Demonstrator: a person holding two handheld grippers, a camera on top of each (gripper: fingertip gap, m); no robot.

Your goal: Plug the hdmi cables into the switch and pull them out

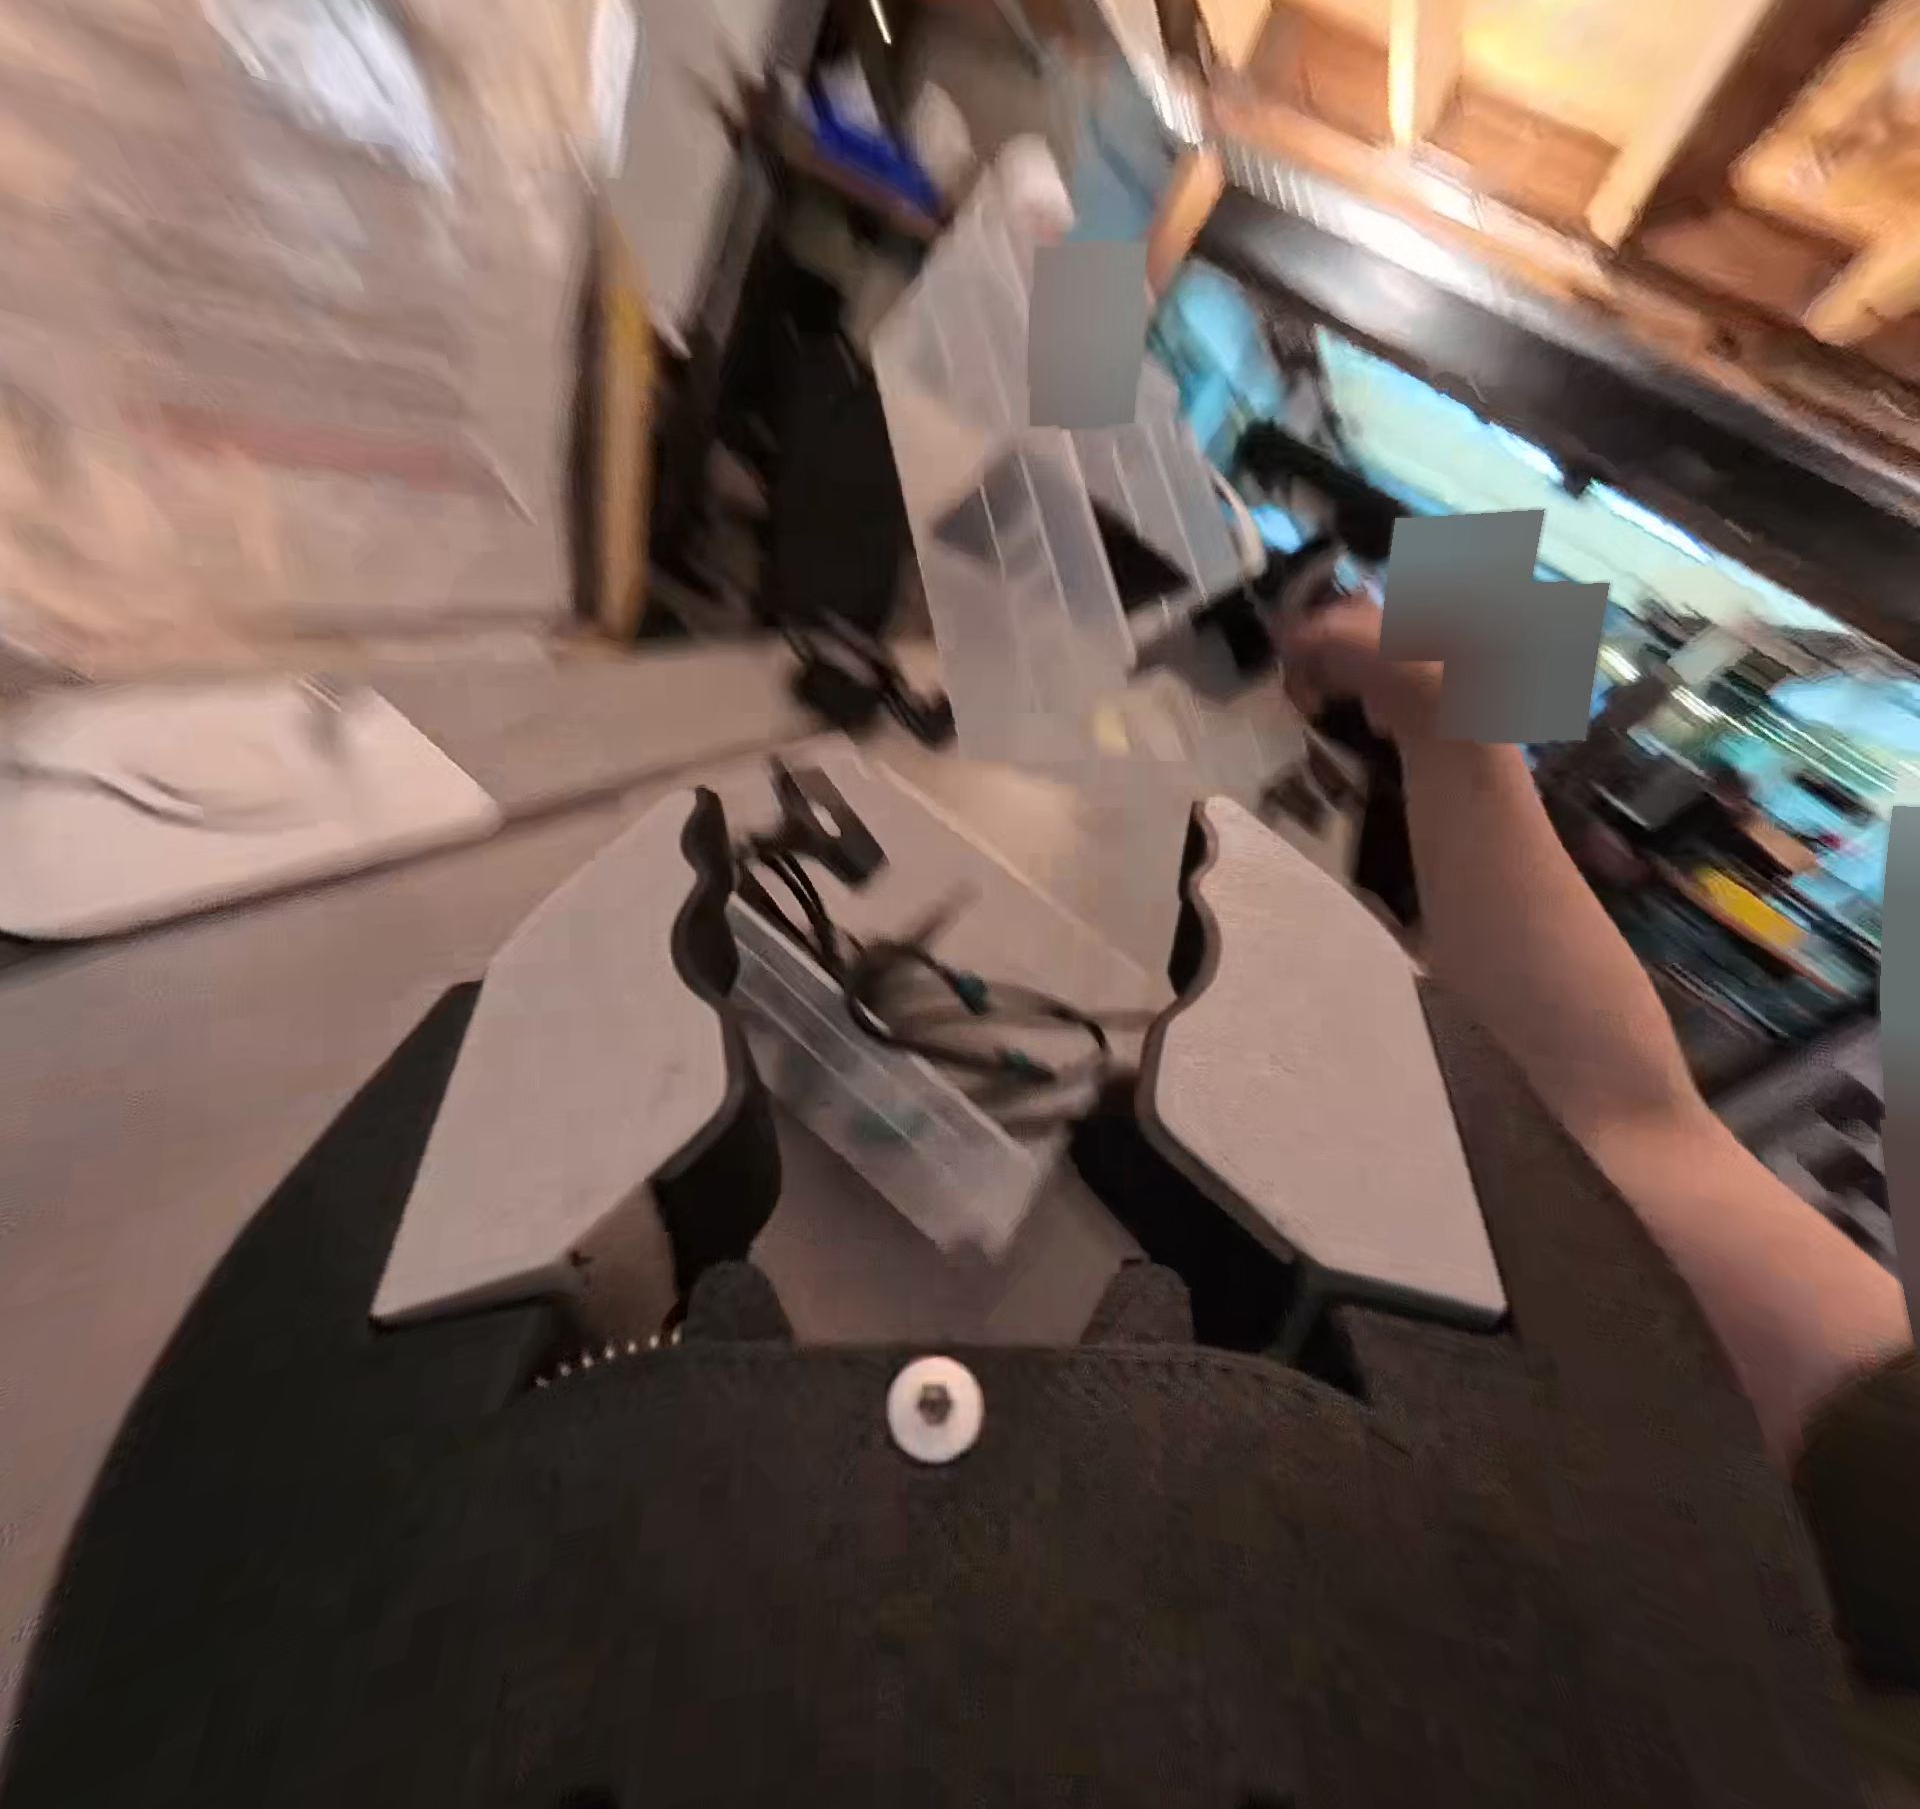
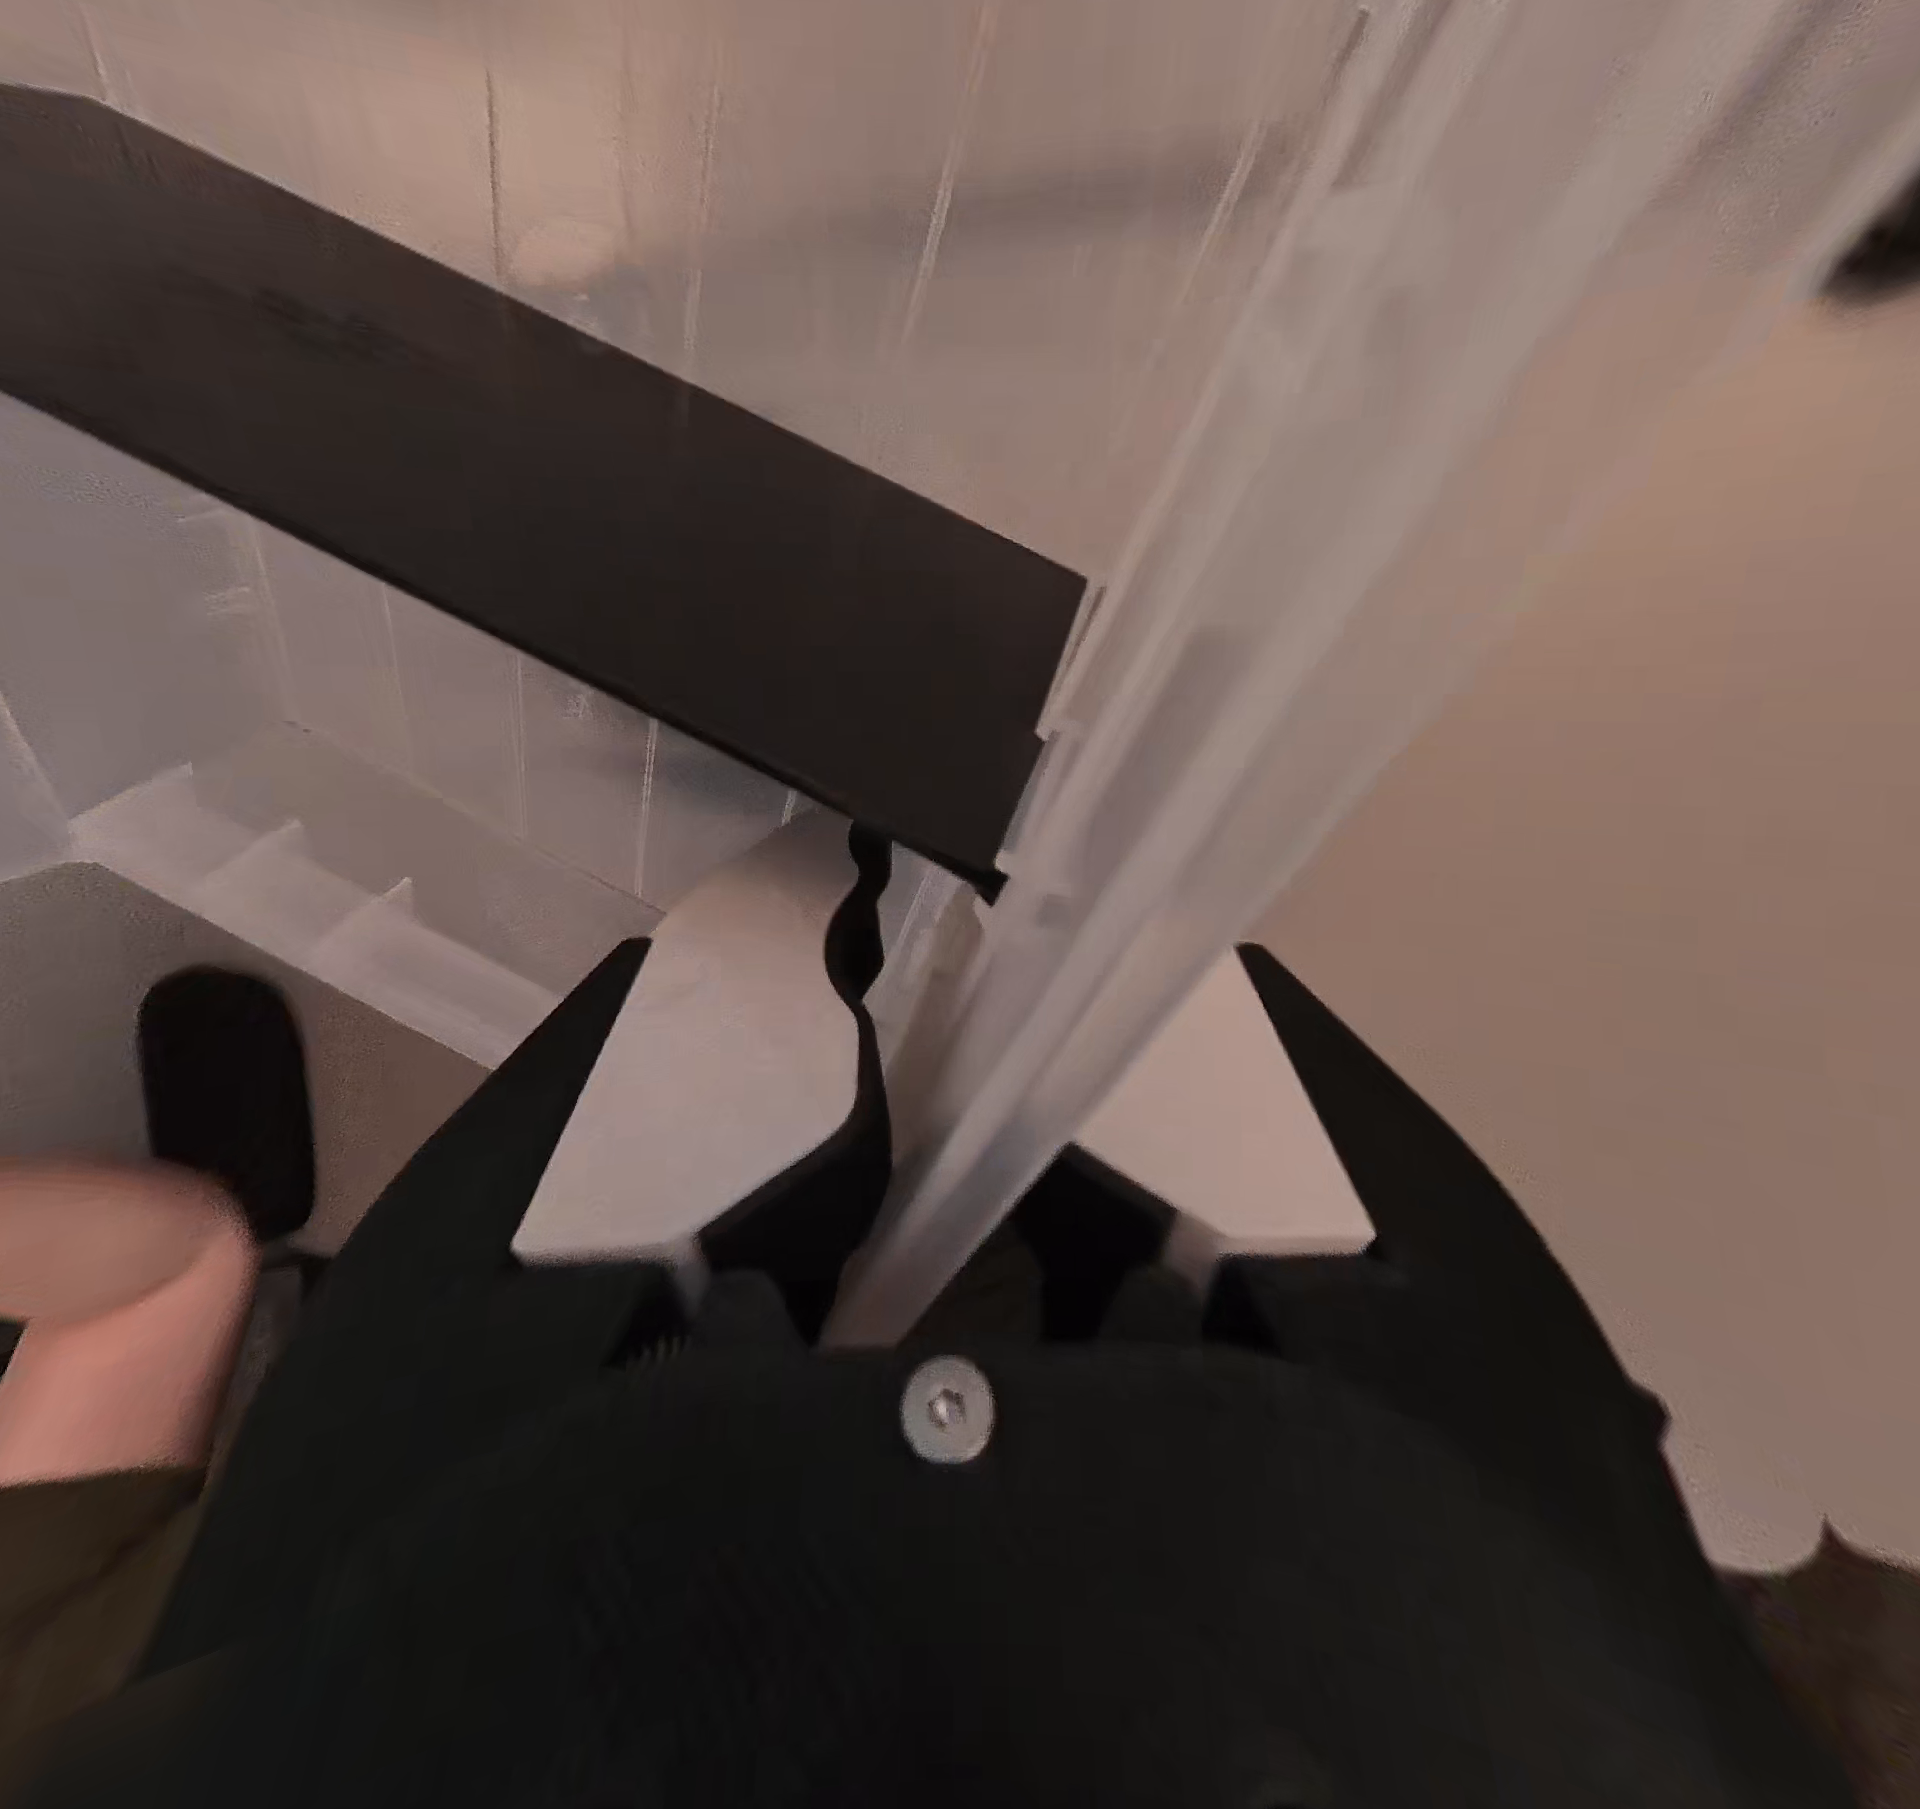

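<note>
The left gripper stood open, holding nothing, above the grey table. Between its fingers lay a clear plastic tray with tangled black cables beside it, all blurred. Beyond rose a tall clear plastic organiser, lifted at an angle, with a person's forearm reaching to it. The right gripper was clamped on the clear organiser's rim; a flat black box, possibly the switch, lay inside, blocking the view past its fingers
</note>
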